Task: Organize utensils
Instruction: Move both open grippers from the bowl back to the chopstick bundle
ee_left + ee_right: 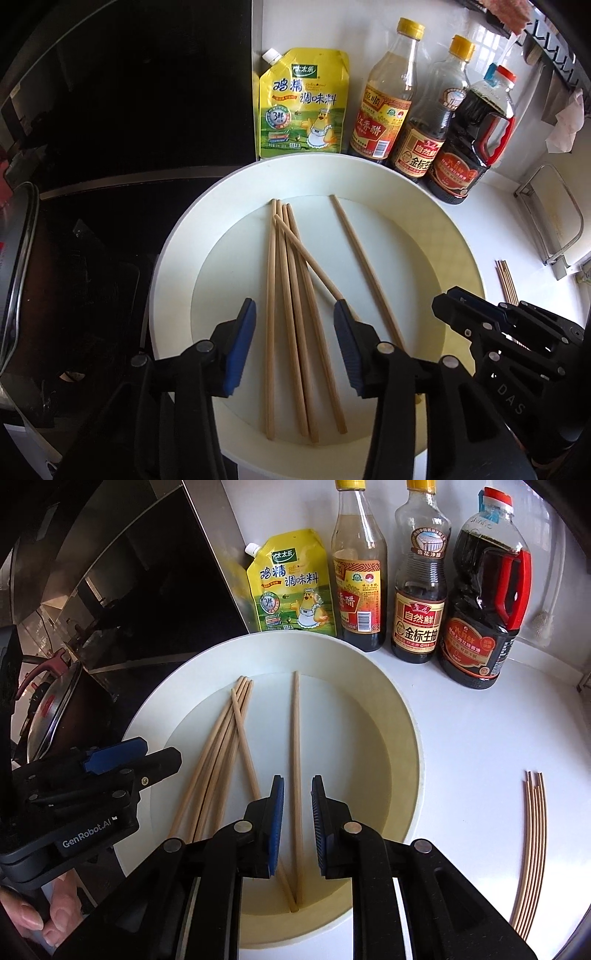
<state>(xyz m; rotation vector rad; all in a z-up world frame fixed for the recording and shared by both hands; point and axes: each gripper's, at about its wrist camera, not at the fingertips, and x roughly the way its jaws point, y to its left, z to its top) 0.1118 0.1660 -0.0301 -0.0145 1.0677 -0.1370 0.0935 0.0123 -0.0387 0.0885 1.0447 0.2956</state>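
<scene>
Six chopsticks (291,295) down in the white bowl (177,240). Four close together in a bunch, one crossing chopstick (306,258) lying slanted over them, one lone chopstick (295,738) off by itself, apart from the bunch.

Left hand-held gripper (294,314): jaws about half wide, holding nothing. Hanging right over the near ends of the bunch, pads touching no stick. Probably placed there to drop around the bunch and pick it up.

Right hand-held gripper (297,786): jaws narrow, with just a small gap. Lined up with the lone chopstick so that it shows in the gap, yet not pinched. Probably kept narrow for such a thin stick.

More chopsticks, a side bunch (532,849), out on the tabletop (480,720), well apart from the bowl. Likely the tidy pile for the rest.

Behind the bowl, a yellow pouch (303,107) and three sauce bottles (419,590) in a row, very near the far rim. Off to the side, a dark stove (129,92) and a pot lid (55,716).

In the way: the crossing chopstick, resting on the bunch and easy to knock. Also the two tools very near each other over the bowl, with little room to move. Easy to bump the bottles too.
</scene>
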